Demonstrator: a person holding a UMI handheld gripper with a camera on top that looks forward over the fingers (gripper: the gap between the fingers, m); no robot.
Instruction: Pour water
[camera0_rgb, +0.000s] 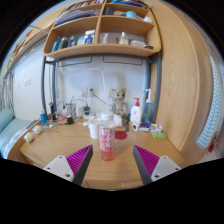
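A clear plastic bottle with a pink label and a pale cap stands upright on the wooden desk, just ahead of my fingers and midway between them. A white cup stands just behind it to the left. My gripper is open, its two magenta pads spread wide apart with a clear gap on each side of the bottle. Nothing is held.
A white pump bottle, a red cup and small items crowd the back of the desk. Small bottles and white cups stand at the left. Shelves with bottles hang above. A wooden panel rises at the right.
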